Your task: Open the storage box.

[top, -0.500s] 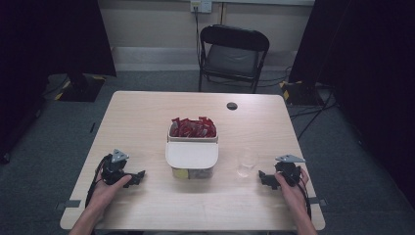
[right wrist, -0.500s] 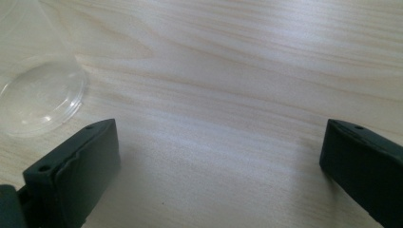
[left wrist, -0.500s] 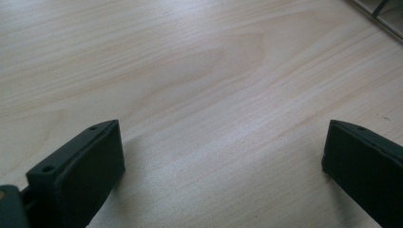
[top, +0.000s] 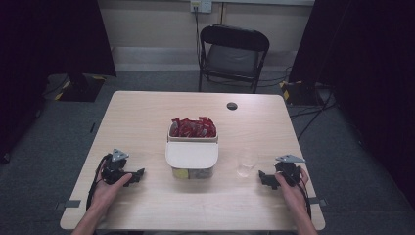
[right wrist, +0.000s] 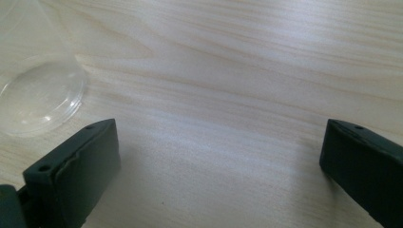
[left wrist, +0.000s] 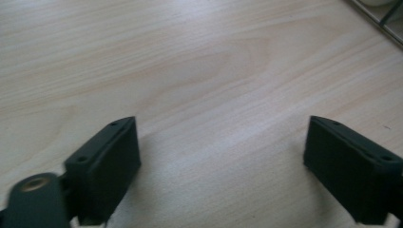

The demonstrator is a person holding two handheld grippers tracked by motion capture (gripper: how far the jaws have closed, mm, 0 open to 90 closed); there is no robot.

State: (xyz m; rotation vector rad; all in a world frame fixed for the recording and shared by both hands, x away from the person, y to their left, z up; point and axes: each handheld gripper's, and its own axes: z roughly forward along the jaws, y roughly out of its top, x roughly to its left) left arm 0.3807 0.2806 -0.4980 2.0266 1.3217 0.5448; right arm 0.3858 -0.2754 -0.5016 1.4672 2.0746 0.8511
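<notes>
sitting here: both hands low at the near edge of the table, nothing picked up.
left gripper: left gripper rests on the wood at my left, jaws spread wide with bare table between them in the left gripper view.
right gripper: right gripper is the same deal at my right, jaws wide apart and nothing in them.
cup: clear plastic cup stands upright just past the right gripper and off to its inner side, near it but not touching. in the right gripper view its round base sits just beyond one jaw.
cup handling: looks featherweight and thin-walled, so i'd guess it squashes or pops out if squeezed hard, and it's probably slick. i'd pinch it gently low on the wall, where the base stiffens it, not at the rim.
container: white lidded container in the middle of the table, between the two grippers, a bit farther back. probably rigid. can't tell how heavy.
packets: red packets packed in a box touching the container's far side. likely light and crinkly.
farther back: small black disc near the far edge, folding chair beyond the table.
</notes>
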